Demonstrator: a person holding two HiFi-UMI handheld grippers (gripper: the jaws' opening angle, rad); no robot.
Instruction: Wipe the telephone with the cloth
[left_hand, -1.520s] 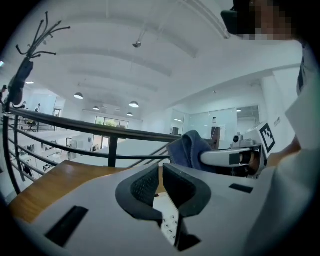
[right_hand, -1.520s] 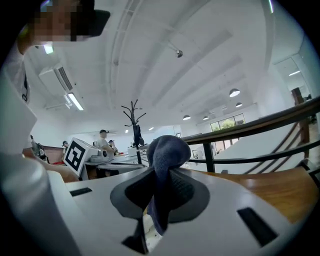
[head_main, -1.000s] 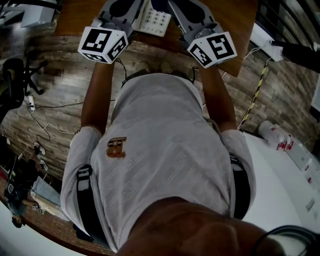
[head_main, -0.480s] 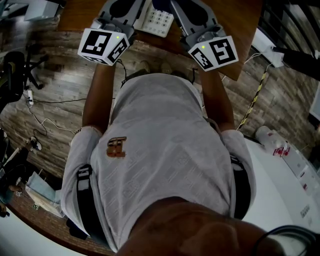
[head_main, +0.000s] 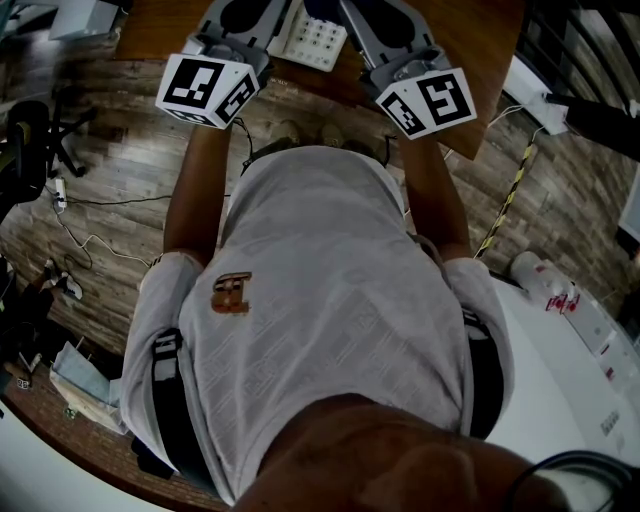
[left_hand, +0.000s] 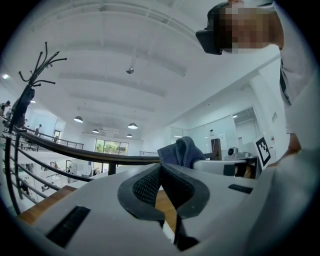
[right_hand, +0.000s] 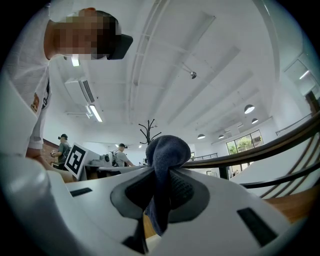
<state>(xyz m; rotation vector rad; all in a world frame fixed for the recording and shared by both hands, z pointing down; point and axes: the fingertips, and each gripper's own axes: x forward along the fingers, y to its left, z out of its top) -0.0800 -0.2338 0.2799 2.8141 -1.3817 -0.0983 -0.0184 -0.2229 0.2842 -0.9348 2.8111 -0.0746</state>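
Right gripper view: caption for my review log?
The right gripper, jaws shut on a dark blue cloth, pointing up toward the ceiling.

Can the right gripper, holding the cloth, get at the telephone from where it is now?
Probably yes: the right gripper, shut on the cloth, sits just beside the telephone on the table, with nothing visible between them.

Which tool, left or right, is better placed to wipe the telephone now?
Right. The right tool is shut on the blue cloth, near the telephone. The left tool is shut, with nothing between its jaws.
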